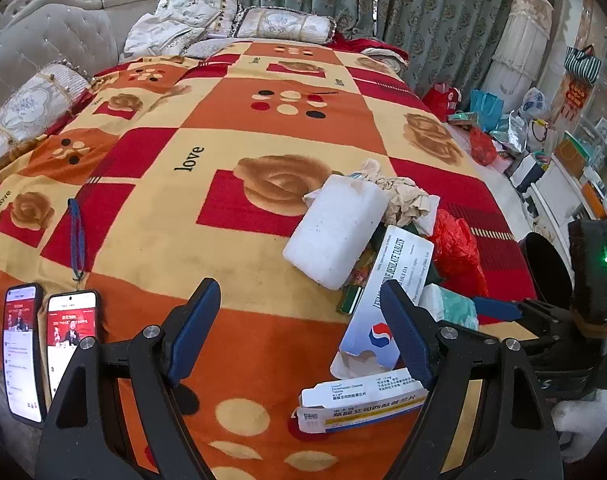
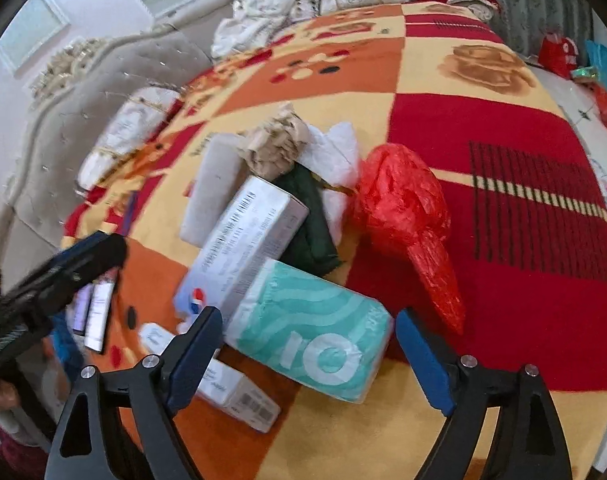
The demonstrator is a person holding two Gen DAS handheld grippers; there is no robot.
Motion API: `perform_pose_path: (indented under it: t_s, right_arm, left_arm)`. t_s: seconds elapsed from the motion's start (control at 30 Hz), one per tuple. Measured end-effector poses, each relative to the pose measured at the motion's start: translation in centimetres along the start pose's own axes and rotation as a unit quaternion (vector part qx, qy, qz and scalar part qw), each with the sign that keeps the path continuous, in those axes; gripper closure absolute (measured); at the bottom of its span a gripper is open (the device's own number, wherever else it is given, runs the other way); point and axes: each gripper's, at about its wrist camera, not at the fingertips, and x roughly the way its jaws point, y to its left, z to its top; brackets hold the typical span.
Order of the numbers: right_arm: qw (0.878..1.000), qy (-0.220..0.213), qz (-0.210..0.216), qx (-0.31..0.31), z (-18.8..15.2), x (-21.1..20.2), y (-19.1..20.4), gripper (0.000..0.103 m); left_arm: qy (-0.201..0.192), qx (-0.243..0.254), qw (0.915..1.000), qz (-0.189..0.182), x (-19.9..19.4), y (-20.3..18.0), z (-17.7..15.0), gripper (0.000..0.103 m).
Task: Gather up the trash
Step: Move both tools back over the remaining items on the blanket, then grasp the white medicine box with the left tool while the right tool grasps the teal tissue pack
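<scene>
A heap of trash lies on the patterned blanket (image 1: pixel 223 128): a white foam block (image 1: pixel 335 232), crumpled beige paper (image 1: pixel 403 196), a red plastic bag (image 2: pixel 403 208), a long white tablet box (image 2: pixel 247 240) and a teal tissue pack (image 2: pixel 311 332). A small torn medicine box (image 1: pixel 359 404) lies nearer. My left gripper (image 1: pixel 299 336) is open over bare blanket, its right finger beside the tablet box. My right gripper (image 2: pixel 309 344) is open, and the tissue pack lies between its fingertips without the pads pressing on it.
Two lit phones (image 1: pixel 47 344) lie at the blanket's near left, with a blue lanyard (image 1: pixel 77 240) beyond them. Pillows (image 1: pixel 283 26) and a padded headboard (image 1: pixel 51 40) line the far side. Bags and boxes (image 1: pixel 483 144) crowd the floor at the right.
</scene>
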Motion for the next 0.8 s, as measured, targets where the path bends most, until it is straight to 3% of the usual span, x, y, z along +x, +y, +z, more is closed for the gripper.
perform_pose_path:
  t_s: [0.1, 0.2, 0.27, 0.47, 0.7, 0.73, 0.8]
  right_arm:
    - [1.000, 0.002, 0.010, 0.005, -0.4, 0.5, -0.4, 0.017]
    - [1.000, -0.011, 0.008, -0.010, -0.9, -0.4, -0.7, 0.033]
    - [1.000, -0.016, -0.001, -0.016, -1.1, -1.2, -1.1, 0.037]
    - [0.998, -0.028, -0.048, -0.020, -1.3, -2.9, -2.6, 0.038]
    - [0.997, 0.002, -0.075, -0.009, -1.6, -3.0, -4.6, 0.033]
    - [0.998, 0.003, -0.065, 0.004, -1.6, -2.9, -5.0, 0.032]
    - [0.998, 0.002, -0.058, 0.018, -1.8, -2.7, -5.2, 0.027]
  left_arm:
    - [0.002, 0.003, 1.0000, -0.005, 0.2, -0.3, -0.1, 0.021]
    - [0.009, 0.014, 0.9996, -0.022, 0.5, -1.0, -0.1, 0.022]
    - [0.015, 0.028, 0.9990, -0.031, 1.0, -1.7, -0.1, 0.022]
    - [0.046, 0.056, 0.9963, -0.046, 3.4, -3.8, -0.2, 0.021]
    - [0.080, 0.086, 0.9911, -0.063, 5.9, -5.8, -0.3, 0.022]
    - [0.084, 0.088, 0.9906, -0.064, 6.2, -6.0, -0.2, 0.025]
    - [0.093, 0.087, 0.9897, -0.067, 6.6, -6.2, -0.3, 0.045]
